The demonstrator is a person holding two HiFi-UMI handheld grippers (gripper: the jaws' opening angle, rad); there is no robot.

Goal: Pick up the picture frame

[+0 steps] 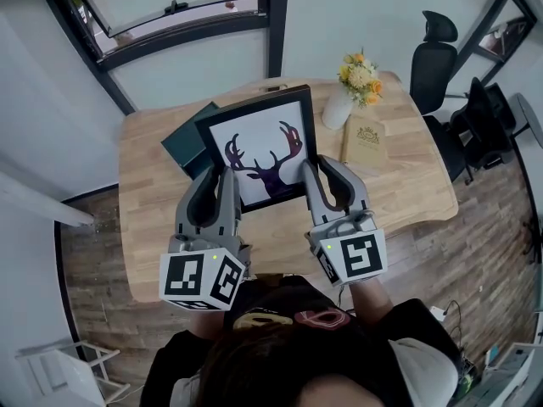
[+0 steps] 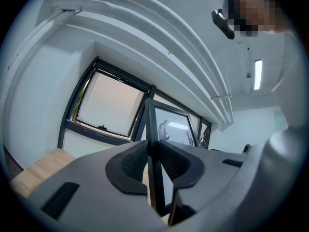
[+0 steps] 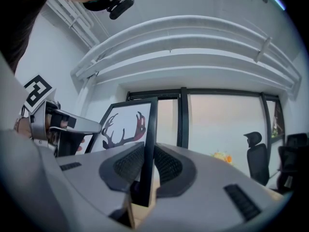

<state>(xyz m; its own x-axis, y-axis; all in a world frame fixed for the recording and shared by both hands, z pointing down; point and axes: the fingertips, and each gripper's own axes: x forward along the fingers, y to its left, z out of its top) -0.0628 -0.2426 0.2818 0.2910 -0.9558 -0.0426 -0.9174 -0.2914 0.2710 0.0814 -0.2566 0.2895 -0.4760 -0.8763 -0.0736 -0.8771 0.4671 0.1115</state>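
Observation:
The picture frame is black with a purple antlered deer print. It is lifted off the wooden table and tilted towards me. My left gripper is shut on its left edge, and my right gripper is shut on its right edge. In the left gripper view the thin frame edge stands upright between the ribbed pads. In the right gripper view the frame is pinched the same way, with the pads on both sides, and the left gripper shows beyond it.
A dark green book lies under the frame's far left corner. A white vase with yellow flowers and a tan book sit at the table's right. A black office chair stands beyond, and dark window frames lie behind the table.

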